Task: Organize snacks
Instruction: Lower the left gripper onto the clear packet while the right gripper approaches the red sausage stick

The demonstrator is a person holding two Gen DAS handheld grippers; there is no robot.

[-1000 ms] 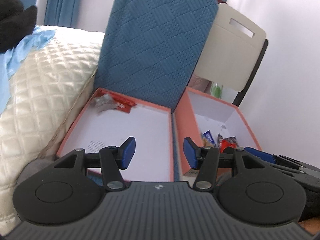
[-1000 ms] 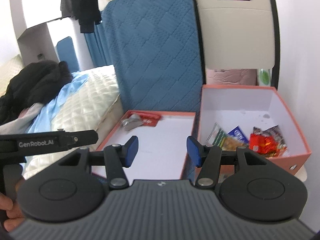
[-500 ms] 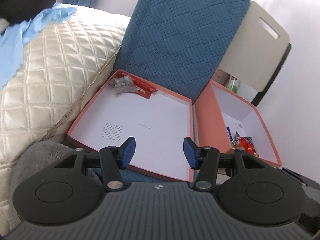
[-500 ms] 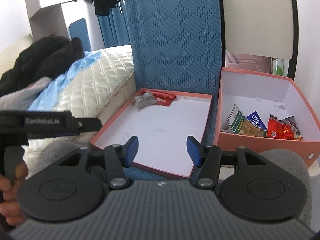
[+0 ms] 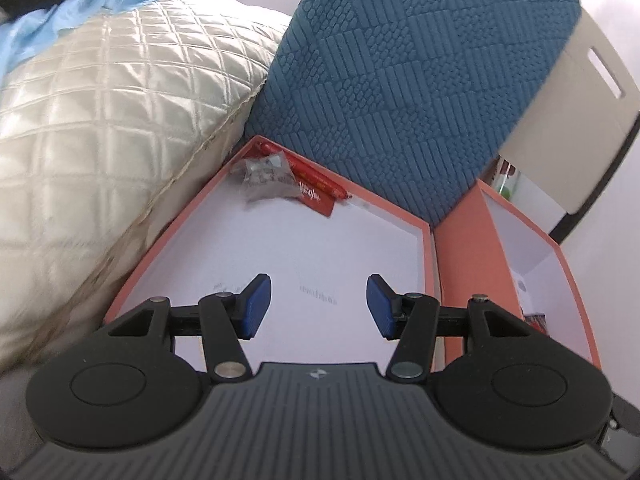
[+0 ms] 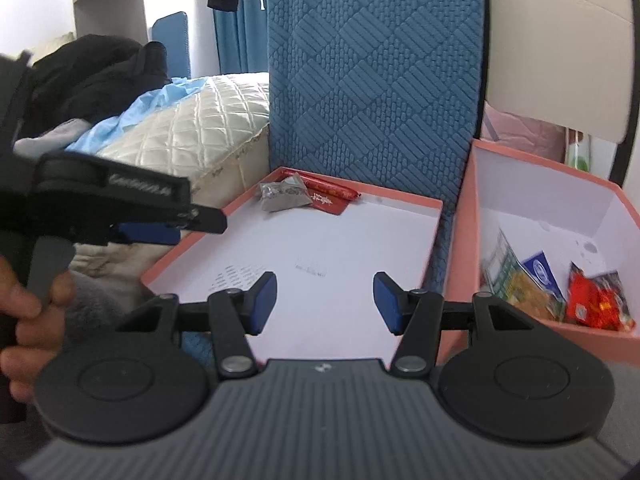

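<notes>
A shallow pink lid (image 5: 426,240) (image 6: 434,216) with a white floor lies in front of me. At its far corner lie a grey snack packet (image 5: 264,178) (image 6: 284,196) and a red packet (image 5: 316,192) (image 6: 330,196). To the right stands a deeper pink box (image 5: 460,264) (image 6: 464,240) holding several snack packets, among them a red one (image 6: 592,300) and a blue one (image 6: 542,270). My left gripper (image 5: 318,306) hovers open over the lid's near half, nothing between its blue pads. My right gripper (image 6: 324,304) is open too, over the lid's near edge. The left gripper (image 6: 160,232) also shows from the side, held by a hand (image 6: 28,308).
A tall blue quilted cushion (image 5: 400,80) (image 6: 372,72) stands right behind the lid and box. A cream quilted bed (image 5: 100,120) (image 6: 200,128) borders the lid on the left, with light blue cloth and dark clothes on it. A beige chair back (image 6: 560,48) rises behind the box.
Both grippers have come down and closer to the lid, which now looks larger. The left one swung over from the box side. Jaw openings are unchanged.
</notes>
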